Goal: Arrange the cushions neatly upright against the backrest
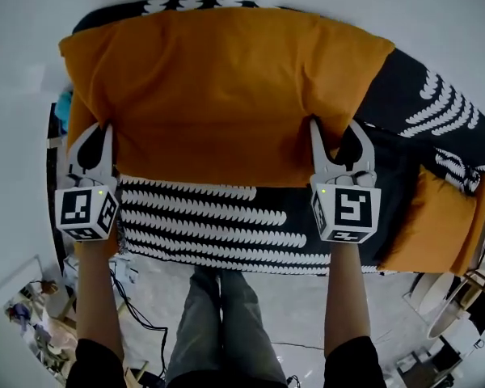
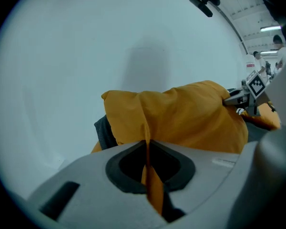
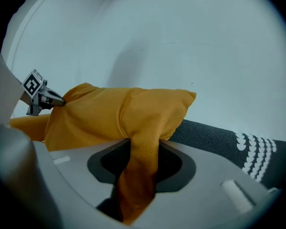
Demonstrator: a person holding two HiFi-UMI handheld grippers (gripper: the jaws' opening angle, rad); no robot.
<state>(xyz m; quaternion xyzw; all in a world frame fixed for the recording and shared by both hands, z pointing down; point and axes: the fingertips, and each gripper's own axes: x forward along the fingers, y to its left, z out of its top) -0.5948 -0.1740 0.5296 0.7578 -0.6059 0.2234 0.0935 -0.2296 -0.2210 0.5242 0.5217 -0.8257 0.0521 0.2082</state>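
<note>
Left gripper had its jaws nearly together, pinching a thin fold of orange fabric at the cushion's edge. Right gripper had its jaws partway apart, clamped on a thicker bunch of the same fabric at the other near corner. Big orange cushion lay straight ahead of both sets of jaws and a bit above them, bulging away from the person toward the white wall. Its long axis ran side to side, spanning from one gripper to the other, so each hand had one end of the near edge. Neither hand looked nearer, both sat about level on that edge. Below and behind the jaws was the black sofa seat with white pattern. More of the dark patterned sofa showed beyond the cushion's far edge, likely the backrest, though I couldn't be sure. Judged next move: push forward and tip the far edge up so the cushion stands against it, both hands together. A second orange cushion lay flat well off to the right of the right jaws, clearly the right hand's side.
</note>
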